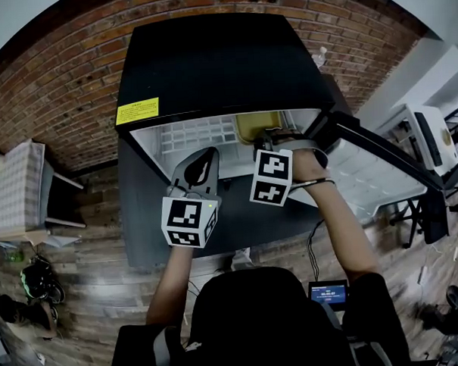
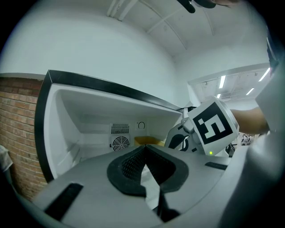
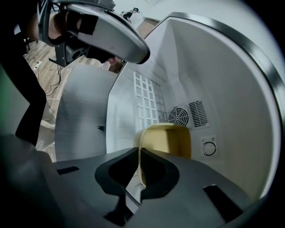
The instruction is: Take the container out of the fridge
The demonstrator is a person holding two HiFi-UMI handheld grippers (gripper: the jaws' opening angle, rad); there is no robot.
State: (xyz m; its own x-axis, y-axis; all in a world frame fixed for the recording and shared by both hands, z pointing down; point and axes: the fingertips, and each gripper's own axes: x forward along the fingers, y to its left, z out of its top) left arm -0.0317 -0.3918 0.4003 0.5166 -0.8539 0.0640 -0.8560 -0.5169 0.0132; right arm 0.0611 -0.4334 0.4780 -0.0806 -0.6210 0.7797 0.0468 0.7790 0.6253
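Brick wall (image 1: 57, 68), wood floor (image 1: 90, 298), open fridge (image 1: 209, 65). Right gripper (image 3: 139, 151) pinches container (image 3: 171, 140) rim; left gripper (image 2: 144, 149) jaws together.

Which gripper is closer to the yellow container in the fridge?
Right. The right gripper is inside the fridge, its jaws pinching the yellow container by its wall. The left gripper hangs shut and empty at the fridge's open front, apart from the container.

container (image 3: 171, 140) base hidden behind right gripper (image 3: 138, 153), fridge label (image 1: 137, 111) print too small to read
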